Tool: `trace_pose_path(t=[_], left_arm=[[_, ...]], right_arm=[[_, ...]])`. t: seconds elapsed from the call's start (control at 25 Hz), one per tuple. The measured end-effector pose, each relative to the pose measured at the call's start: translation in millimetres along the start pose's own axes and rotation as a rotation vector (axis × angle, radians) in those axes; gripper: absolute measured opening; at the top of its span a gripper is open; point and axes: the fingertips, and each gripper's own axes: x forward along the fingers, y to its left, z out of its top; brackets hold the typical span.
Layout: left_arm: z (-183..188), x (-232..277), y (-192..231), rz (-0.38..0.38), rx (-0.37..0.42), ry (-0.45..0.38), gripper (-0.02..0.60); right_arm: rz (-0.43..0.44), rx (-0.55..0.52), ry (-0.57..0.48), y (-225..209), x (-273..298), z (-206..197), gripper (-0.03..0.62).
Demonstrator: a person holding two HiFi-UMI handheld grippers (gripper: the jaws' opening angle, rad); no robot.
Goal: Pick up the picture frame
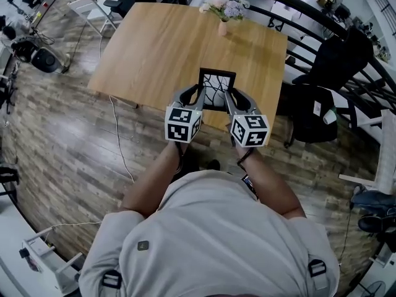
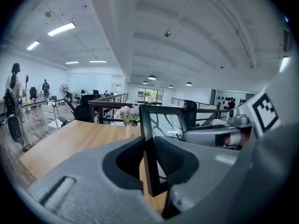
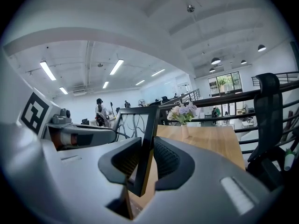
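Firmly pinching the picture frame (image 1: 217,88), left gripper (image 1: 199,93) at left edge, right gripper (image 1: 234,94) at right, seemingly above the table (image 1: 154,48).

I see right gripper (image 3: 145,161) jaws clamped on right-hand edge of picture frame (image 3: 150,125), ribbed pads against both faces. Frame black, upright, leaning slightly, branch pattern behind glass. Left gripper (image 3: 110,135) at frame's left side, its marker cube (image 3: 33,112) further left. Wooden table (image 3: 210,146) beyond; vase of flowers (image 3: 183,117) at far end. Black chair (image 3: 270,107) right.
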Motion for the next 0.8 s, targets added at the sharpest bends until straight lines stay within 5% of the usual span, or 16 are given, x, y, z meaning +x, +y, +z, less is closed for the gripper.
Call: trace_pose_path(t=[0.44,0.8], left_arm=[[-10.3,-42.1,-17.2,0.011,-0.001,-0.006,0.078],[-23.2,-101.7,3.5,-0.016,0.010,-0.024,0.080]], right_arm=[[0.018,-0.008,-0.010,26.4,-35.0,-9.1,0.091],[0.002,-0.024,-0.021,87.9,-46.9,-22.4,0.091]])
